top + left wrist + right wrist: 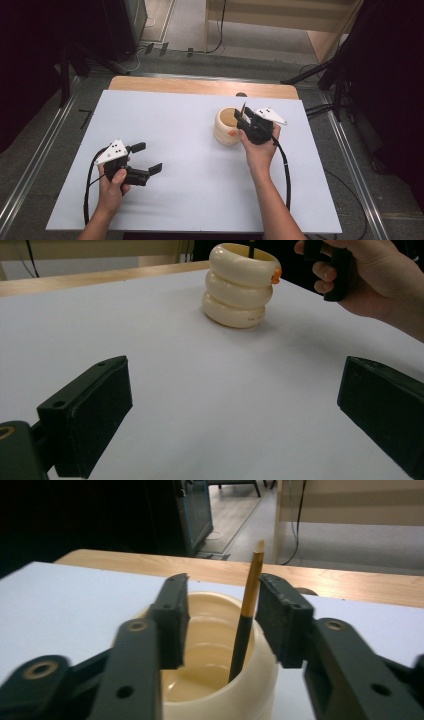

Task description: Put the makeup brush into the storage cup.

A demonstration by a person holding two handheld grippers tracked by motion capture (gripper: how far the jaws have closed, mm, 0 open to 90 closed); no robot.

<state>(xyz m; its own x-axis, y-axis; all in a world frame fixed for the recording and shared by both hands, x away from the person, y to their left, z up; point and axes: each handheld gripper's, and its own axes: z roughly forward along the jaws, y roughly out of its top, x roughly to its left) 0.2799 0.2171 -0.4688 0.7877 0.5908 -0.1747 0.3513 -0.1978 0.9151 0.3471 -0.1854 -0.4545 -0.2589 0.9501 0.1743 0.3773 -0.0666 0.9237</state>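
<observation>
The right gripper view showed the right claw [220, 625] with its jaws parted over the mouth of the cream-coloured, ribbed, ring-stacked holder [210, 680], and the slim pencil-like stick with a black lower shaft and orange-tan upper end [248, 610] standing inside it, leaning against the rim at the right of centre in the frame and lying just beside, perhaps brushing, the right-hand pad. No pad pressed on it, so the stick appeared released into the holder. The risk, as I judged it, was in the withdrawal: a pad dragging against the stick could tip it out, or a jaw catching the rim could shove or topple the light holder on the smooth white surface [190, 150]. In the high view the holder [226, 131] sat right of centre, with the right claw [245, 117] at its rim, while the left claw [149, 157] rested in the lower left, well apart, jaws spread wide around nothing. The left gripper view confirmed the wide gap between its black pads [87, 415] and showed the holder [240, 290] at the upper middle. Hard to make out: whether the stick truly touched the pad, where its lower tip rested inside the holder, and what the small orange mark on the holder's side was.
</observation>
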